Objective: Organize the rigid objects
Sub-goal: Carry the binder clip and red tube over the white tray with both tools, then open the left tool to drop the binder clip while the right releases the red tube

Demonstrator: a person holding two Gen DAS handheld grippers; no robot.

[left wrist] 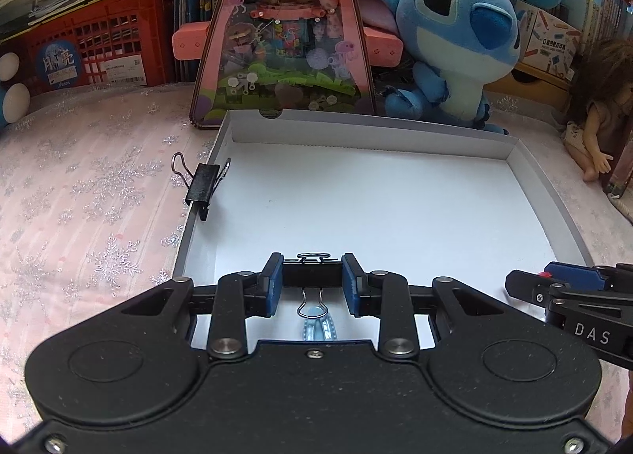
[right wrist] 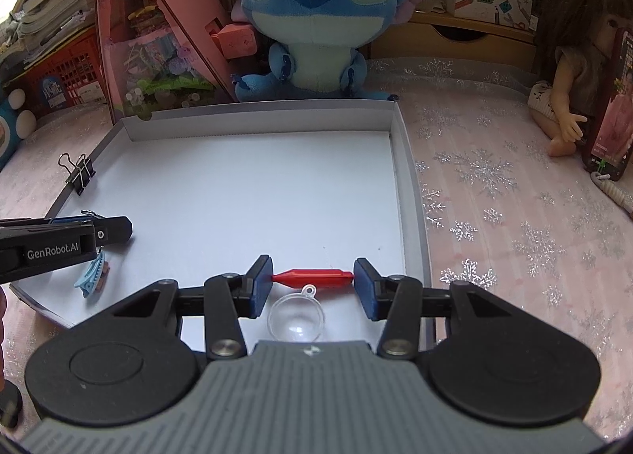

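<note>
Nearest the lens, a clear plastic dome with a small loop and a pale blue hair clip already lie inside the shallow white cardboard tray on the snowflake-patterned pink desk. One black metal binder clip is clamped on the tray's left wall. Two pieces are not yet set down, so the sorting looks well along. The left tool pinches a second black binder clip by its ends. The right tool, spread moderately wide, has a red plastic screwdriver-like handle between its pads end to end, low over the tray floor; whether they press on it I cannot tell.
</note>
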